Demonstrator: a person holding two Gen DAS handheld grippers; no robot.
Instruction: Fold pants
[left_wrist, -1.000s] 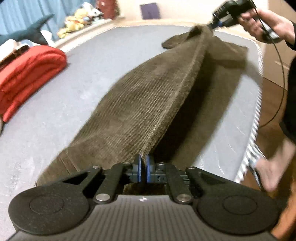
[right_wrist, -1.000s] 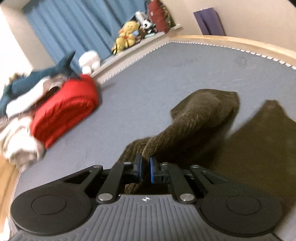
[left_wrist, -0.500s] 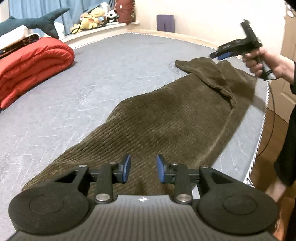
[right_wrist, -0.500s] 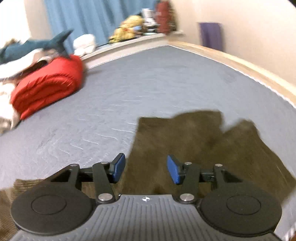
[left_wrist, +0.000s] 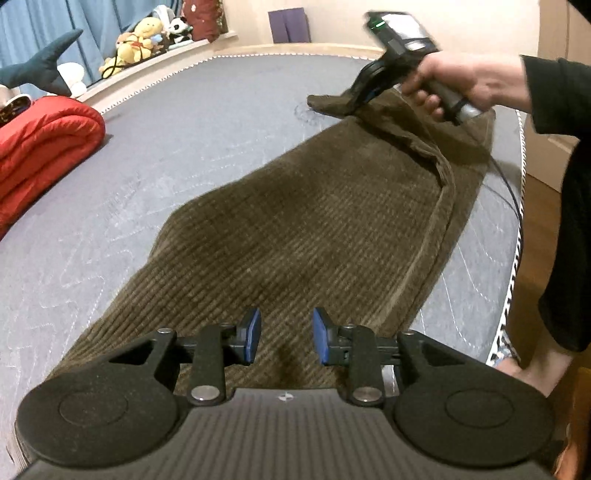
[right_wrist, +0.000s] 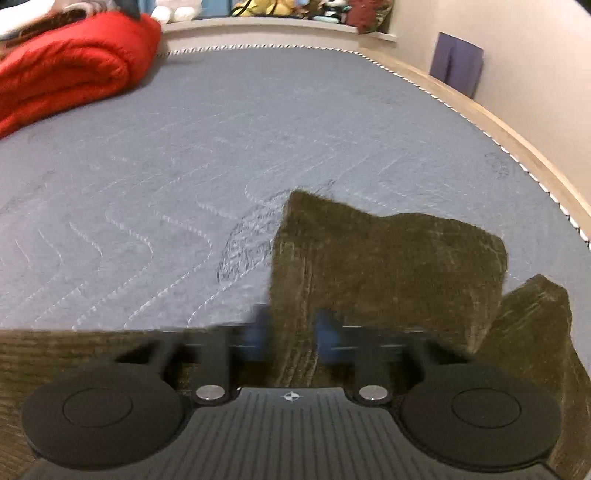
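Brown corduroy pants (left_wrist: 306, 229) lie folded lengthwise on the grey mattress (left_wrist: 166, 147), one leg on the other. My left gripper (left_wrist: 286, 341) is open and empty just above the near end of the pants. My right gripper (right_wrist: 291, 338) is open, its jaws blurred and standing on either side of a raised fold at the far end of the pants (right_wrist: 388, 266). It also shows in the left wrist view (left_wrist: 351, 105), down on that far end, which is bunched and uneven.
A rolled red blanket (left_wrist: 40, 147) lies at the left on the mattress. Plush toys (left_wrist: 144, 33) line the far ledge. The mattress edge (left_wrist: 517, 236) runs close on the right, with the person's body and wooden floor beyond.
Both grippers let go of the pants, which dropped flat onto the mattress. My right gripper then moved down onto the far end and its jaws narrowed around a fold.
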